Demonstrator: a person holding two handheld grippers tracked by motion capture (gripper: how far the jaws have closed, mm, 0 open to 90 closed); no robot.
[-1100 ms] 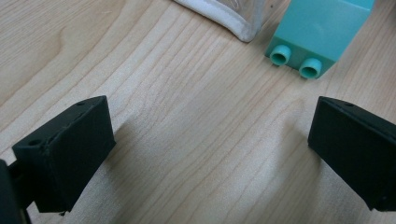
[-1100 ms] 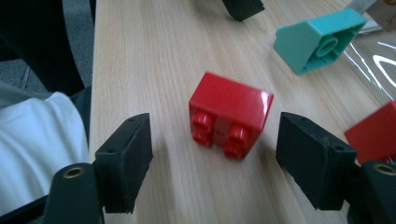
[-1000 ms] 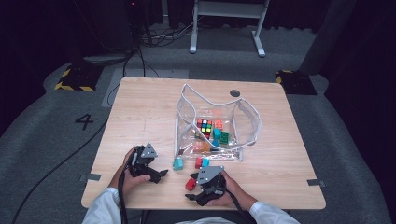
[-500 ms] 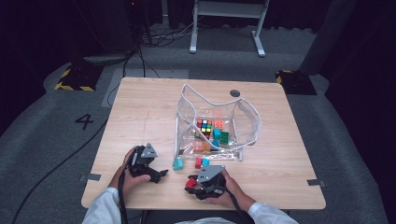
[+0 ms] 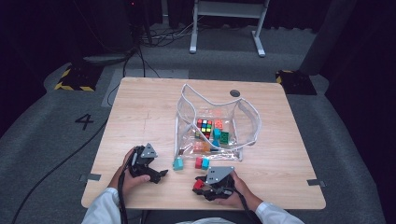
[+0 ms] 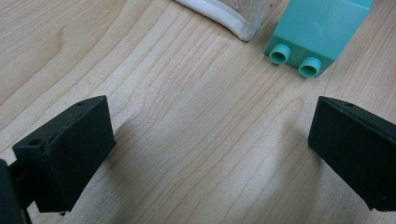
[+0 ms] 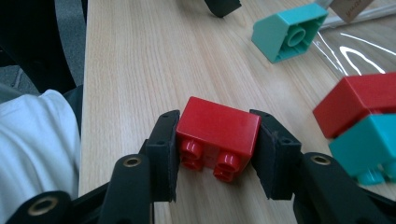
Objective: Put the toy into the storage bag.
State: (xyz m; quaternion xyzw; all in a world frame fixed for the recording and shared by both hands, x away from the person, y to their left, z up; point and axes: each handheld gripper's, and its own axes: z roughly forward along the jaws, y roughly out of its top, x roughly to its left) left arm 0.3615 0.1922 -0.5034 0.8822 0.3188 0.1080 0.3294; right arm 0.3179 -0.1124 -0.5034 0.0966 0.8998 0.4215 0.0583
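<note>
Red brick (image 7: 217, 128) clamped between the right gripper (image 7: 217, 140) jaws, just closed on it, near the table's (image 5: 140, 112) front edge, probably headed for the clear bag (image 5: 212, 121). Left gripper (image 6: 205, 140) gaping wide, holding nothing, teal brick (image 6: 317, 32) just ahead.
</note>
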